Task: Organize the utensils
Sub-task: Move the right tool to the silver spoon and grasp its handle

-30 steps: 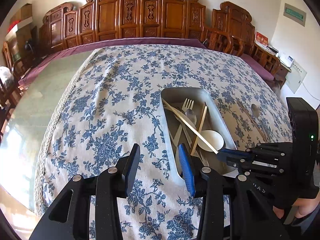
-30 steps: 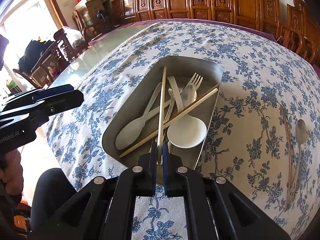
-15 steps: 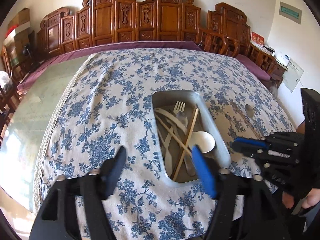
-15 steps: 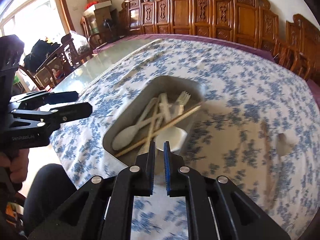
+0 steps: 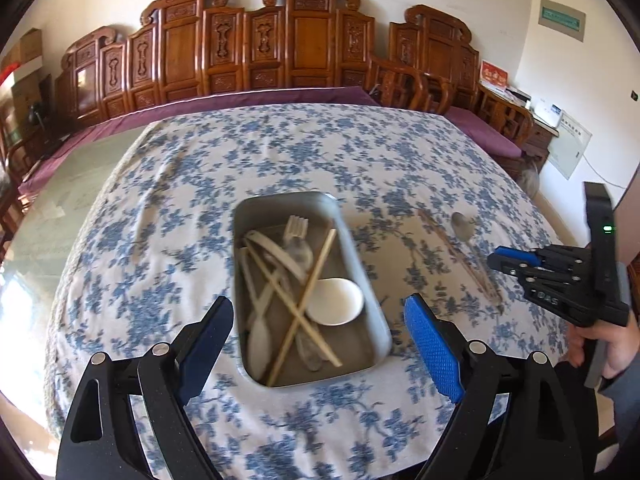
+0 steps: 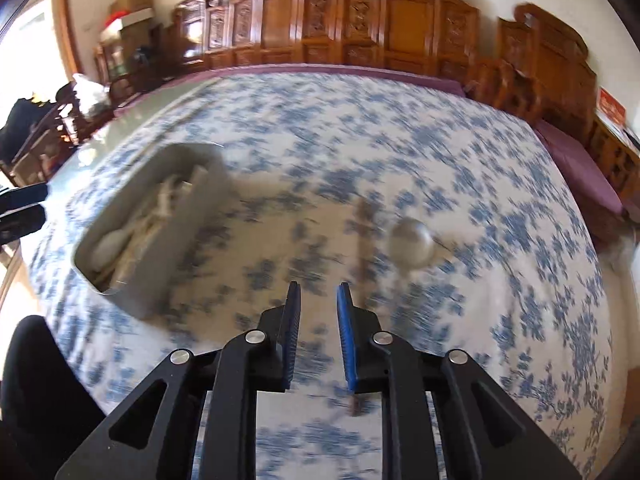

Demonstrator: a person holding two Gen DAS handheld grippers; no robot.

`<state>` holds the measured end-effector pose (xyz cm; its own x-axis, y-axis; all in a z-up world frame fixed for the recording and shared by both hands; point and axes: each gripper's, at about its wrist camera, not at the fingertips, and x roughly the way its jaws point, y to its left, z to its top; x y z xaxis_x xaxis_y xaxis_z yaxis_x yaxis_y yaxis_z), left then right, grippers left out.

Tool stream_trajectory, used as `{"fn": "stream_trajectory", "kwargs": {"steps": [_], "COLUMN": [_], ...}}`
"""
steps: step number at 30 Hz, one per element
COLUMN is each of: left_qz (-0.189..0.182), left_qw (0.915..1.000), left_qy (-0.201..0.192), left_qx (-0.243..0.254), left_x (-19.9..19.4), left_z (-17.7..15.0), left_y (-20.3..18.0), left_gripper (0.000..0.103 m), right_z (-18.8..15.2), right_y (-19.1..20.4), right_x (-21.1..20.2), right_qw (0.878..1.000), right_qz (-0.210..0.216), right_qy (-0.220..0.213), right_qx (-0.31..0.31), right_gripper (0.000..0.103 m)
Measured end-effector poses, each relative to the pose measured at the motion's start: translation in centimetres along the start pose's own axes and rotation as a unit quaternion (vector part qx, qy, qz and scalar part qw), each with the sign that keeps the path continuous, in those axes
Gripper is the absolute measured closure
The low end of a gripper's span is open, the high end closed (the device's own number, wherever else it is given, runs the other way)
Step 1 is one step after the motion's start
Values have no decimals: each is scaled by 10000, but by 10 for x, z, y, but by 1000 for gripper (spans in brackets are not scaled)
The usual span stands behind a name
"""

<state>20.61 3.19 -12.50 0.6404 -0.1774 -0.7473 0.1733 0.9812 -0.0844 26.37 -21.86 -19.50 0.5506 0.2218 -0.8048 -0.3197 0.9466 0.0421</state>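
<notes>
Utensils lay in two groups on the tabletop, which was covered by a blue-flowered cloth. Most were in a grey tray: a fork, pale spoons, a white soup spoon and chopsticks crossed over one another. Outside the tray, to its right in the left wrist view, a metal spoon and a dark chopstick lay on the cloth, just beside each other and apart from the tray.

The left tongs stood wide open in front of the tray's near end, with nothing gripped; their jaws had just been opening. The blue pads touched no utensil.

The right tongs stood slightly apart, a narrow gap between the pads, and empty; their jaws had just been opening. They pointed at the cloth between the tray and the loose spoon, near the dark chopstick. The right wrist view was heavily blurred, so contact with the cloth could not be told.

A hand held the right tongs' handle at the right edge of the left wrist view.
</notes>
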Motion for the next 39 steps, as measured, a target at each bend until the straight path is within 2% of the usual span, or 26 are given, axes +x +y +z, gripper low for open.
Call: {"fn": "stream_trajectory", "kwargs": {"steps": [7, 14, 19, 20, 23, 31, 39], "left_qz": [-143, -182, -237, -247, -245, -313, -371], "left_qw": [9998, 9994, 9991, 9990, 9988, 9979, 9958], "left_qy": [72, 154, 205, 219, 269, 337, 405], "left_qx": [84, 240, 283, 291, 340, 460, 731], "left_x": [14, 25, 31, 32, 35, 44, 61], "left_z": [0, -4, -6, -7, -8, -5, 1], "left_y": [-27, -49, -58, -60, -65, -84, -120], "left_gripper": [19, 19, 19, 19, 19, 19, 19], "right_z": [-8, -5, 2, 2, 2, -11, -33], "right_y": [-25, -31, -30, -31, -33, -48, -72], "right_x": [33, 56, 61, 62, 61, 35, 7], "right_qw": [9988, 9968, 9959, 9959, 9957, 9968, 9975], "right_qz": [-208, -360, -504, -477, -418, -223, -226], "right_qy": [347, 629, 681, 703, 765, 704, 620], "right_qx": [279, 351, 318, 326, 301, 310, 267], "right_gripper": [83, 82, 83, 87, 95, 95, 95]}}
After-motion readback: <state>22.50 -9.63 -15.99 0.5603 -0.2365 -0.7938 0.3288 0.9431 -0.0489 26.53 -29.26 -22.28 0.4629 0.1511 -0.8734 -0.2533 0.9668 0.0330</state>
